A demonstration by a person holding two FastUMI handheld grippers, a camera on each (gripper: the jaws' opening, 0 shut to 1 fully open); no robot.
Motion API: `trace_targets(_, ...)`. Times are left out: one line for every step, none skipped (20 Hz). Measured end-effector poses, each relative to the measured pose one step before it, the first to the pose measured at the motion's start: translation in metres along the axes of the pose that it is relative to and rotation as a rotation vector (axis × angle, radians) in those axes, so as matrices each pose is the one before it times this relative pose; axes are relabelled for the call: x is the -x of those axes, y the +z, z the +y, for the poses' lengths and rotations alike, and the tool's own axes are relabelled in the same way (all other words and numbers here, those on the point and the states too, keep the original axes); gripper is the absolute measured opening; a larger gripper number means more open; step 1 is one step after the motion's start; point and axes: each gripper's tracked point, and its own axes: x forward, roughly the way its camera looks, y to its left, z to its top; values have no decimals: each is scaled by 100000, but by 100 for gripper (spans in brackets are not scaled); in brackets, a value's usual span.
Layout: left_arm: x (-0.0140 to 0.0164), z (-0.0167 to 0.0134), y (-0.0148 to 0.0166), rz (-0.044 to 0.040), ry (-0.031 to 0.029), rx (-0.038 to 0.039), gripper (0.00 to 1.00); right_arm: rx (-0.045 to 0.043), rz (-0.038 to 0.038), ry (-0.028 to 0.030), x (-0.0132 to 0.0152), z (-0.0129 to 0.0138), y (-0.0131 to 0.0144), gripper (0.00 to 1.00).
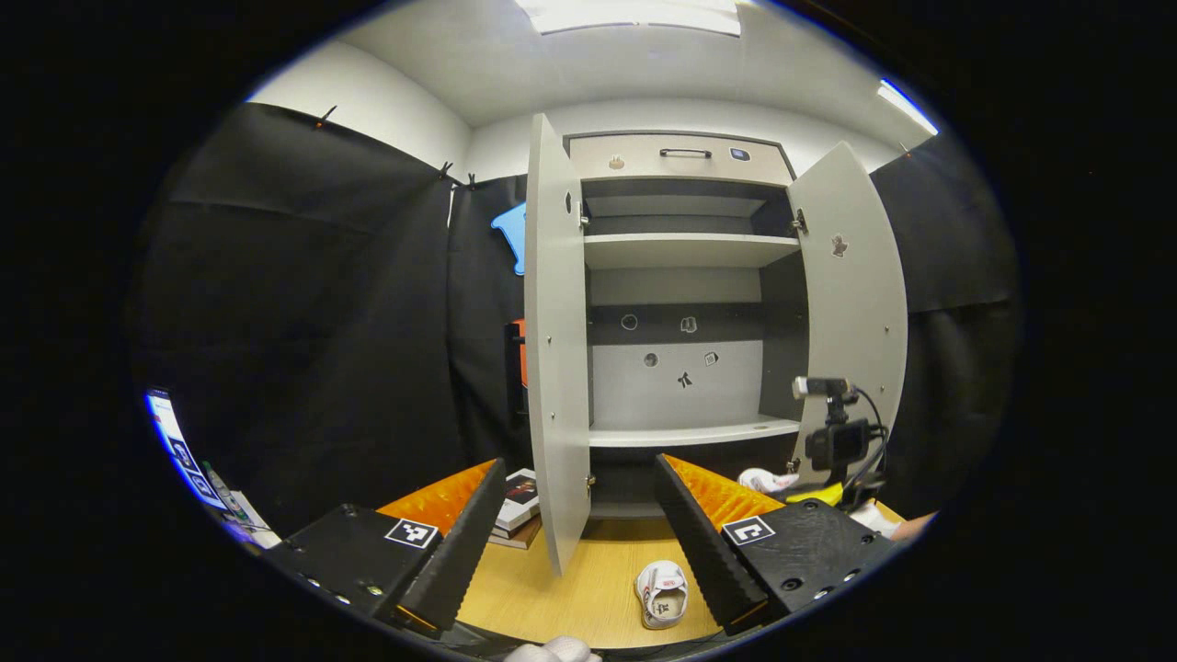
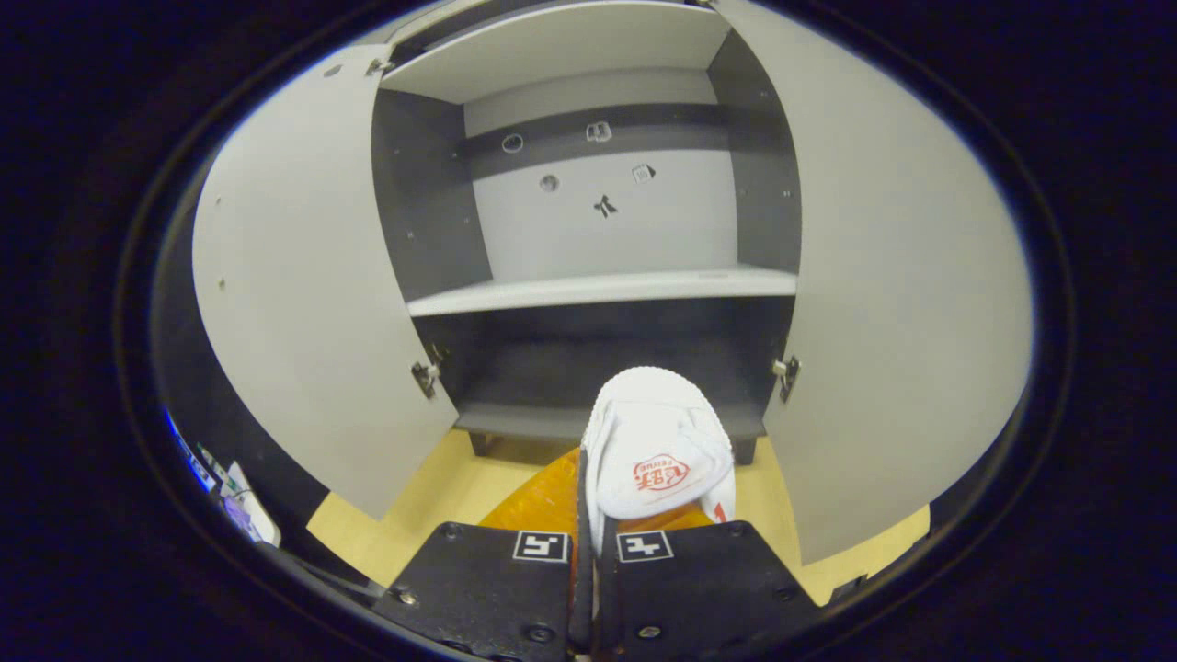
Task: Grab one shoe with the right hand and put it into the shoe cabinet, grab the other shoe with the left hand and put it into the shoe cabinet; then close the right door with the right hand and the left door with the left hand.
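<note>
A wooden bench (image 1: 588,598) takes up the lower part of the left gripper view, and everything else is placed from it. On its far left edge sits a small stack of books (image 1: 518,504), while at its far right edge a small camera on a stand (image 1: 835,432) rises with dark cables looping off it, a yellow object (image 1: 817,494) lying at its foot. Beyond the bench's left end, low against the black cloth wall (image 1: 303,313), a lit screen (image 1: 175,441) stands with some small clutter beside it, and ceiling light panels (image 1: 634,14) glow high above the bench.
</note>
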Motion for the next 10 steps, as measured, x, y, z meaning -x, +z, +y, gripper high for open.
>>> trace_targets(-94, -103, -137, -193, -1, 1027, 96, 410, -3887, 556, 152, 364, 2526, 6)
trace_targets(-18, -103, -127, 40, -209, 801, 96, 1456, -3475, 204, -90, 252, 2469, 6)
trace_targets(97, 1, -221, -42, 343, 562, 96, 1251, -3028, -272, -73, 95, 2070, 6)
trace_targets(-48, 49, -30, -57, 538, 375, 96, 1525, -2887, -361, -456, 79, 2220, 6)
trace_targets(108, 14, -28, -550, 722, 551, 96, 1645, -2870, -417, -506, -121, 1893, 6)
trace_targets(-25, 21, -57, -49, 560, 558, 96, 641, -2884, -393, -853, -69, 1986, 6)
trace_targets(-43, 22, 12, -131, 681, 420, 96, 269, -2027, -517, -750, 57, 1654, 6)
trace_targets(-24, 61, -97, 389, 797, 142, 96, 714, -1662, -673, -1090, -196, 1539, 6)
trace_targets(-77, 117, 7, -184, 1014, 45, 96, 855, -1791, -1184, -1273, -261, 1228, 6)
trace_targets(-132, 5, 12, 38, 932, -109, 96, 1116, -1176, -1346, -1499, -248, 1131, 4)
